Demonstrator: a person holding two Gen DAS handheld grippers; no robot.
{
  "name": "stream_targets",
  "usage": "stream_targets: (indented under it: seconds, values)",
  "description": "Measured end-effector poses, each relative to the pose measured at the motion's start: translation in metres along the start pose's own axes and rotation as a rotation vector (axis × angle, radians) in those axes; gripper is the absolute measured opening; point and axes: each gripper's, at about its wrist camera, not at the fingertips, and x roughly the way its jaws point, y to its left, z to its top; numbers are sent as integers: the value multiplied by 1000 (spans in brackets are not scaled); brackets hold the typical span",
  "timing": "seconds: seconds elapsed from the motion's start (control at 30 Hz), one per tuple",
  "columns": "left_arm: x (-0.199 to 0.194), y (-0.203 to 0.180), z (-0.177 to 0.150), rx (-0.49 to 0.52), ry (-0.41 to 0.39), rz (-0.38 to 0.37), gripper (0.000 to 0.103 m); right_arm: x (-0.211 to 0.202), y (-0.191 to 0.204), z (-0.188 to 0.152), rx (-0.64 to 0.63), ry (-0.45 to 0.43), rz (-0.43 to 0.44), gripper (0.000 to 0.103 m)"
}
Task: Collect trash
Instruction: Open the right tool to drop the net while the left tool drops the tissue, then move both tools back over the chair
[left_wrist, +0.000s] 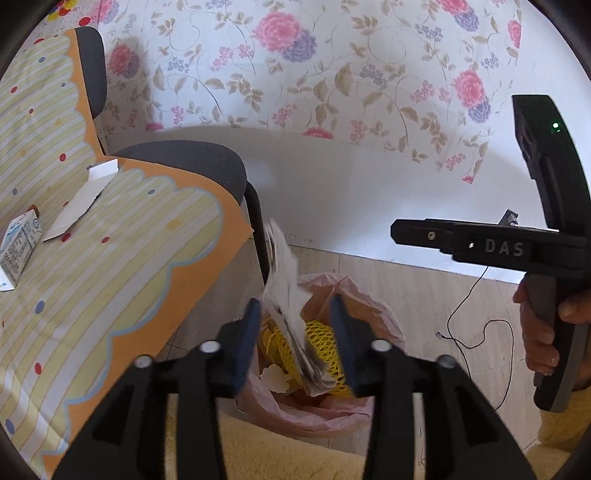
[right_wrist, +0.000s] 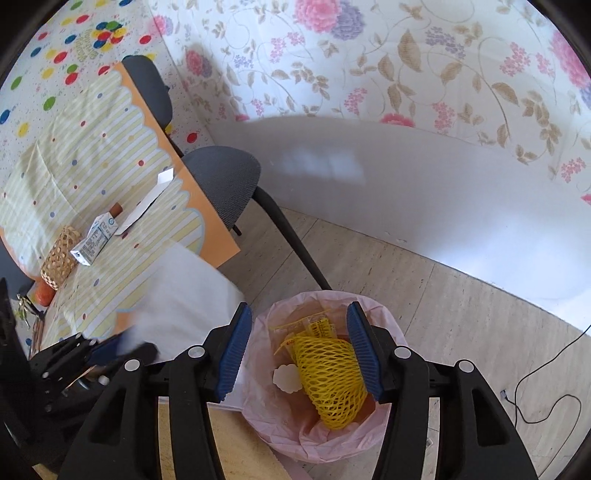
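Note:
A bin lined with a pink bag (left_wrist: 384, 325) (right_wrist: 384, 314) stands on the floor by the table corner; it holds yellow foam netting (right_wrist: 328, 376) and scraps. In the left wrist view a crumpled sheet of white paper (left_wrist: 286, 295) hangs blurred between the fingers of my left gripper (left_wrist: 297, 339), above the bin; the jaws stand apart and it is unclear if a pad touches it. In the right wrist view the paper (right_wrist: 184, 295) shows as a white blur. My right gripper (right_wrist: 299, 350) is open and empty over the bin.
The table with a striped yellow cloth (left_wrist: 110, 258) (right_wrist: 85, 162) carries a milk carton (left_wrist: 18, 254) (right_wrist: 94, 245), a white paper strip (left_wrist: 79, 205) (right_wrist: 142, 208) and a woven basket (right_wrist: 61, 256). A grey chair (left_wrist: 192, 162) (right_wrist: 225, 181) stands beside it. A black cable (left_wrist: 469, 325) lies on the floor.

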Motion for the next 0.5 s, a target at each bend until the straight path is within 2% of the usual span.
stream_targets:
  seconds: [0.07, 0.17, 0.27, 0.4, 0.5]
  values:
    - [7, 3, -1, -9, 17, 22, 48, -2, -5, -1, 11, -5, -2, 55]
    - [-2, 14, -3, -31, -3, 77, 48, -1, -7, -1, 13, -4, 4, 55]
    - [-22, 30, -5, -75, -52, 150, 56, 2, -3, 2, 13, -9, 32, 55]
    - [-51, 53, -12, -132, -96, 257, 58, 0, 19, 8, -29, -40, 93, 55]
    - [-74, 74, -18, -196, -122, 305, 58, -2, 44, 14, -87, -74, 134, 55]
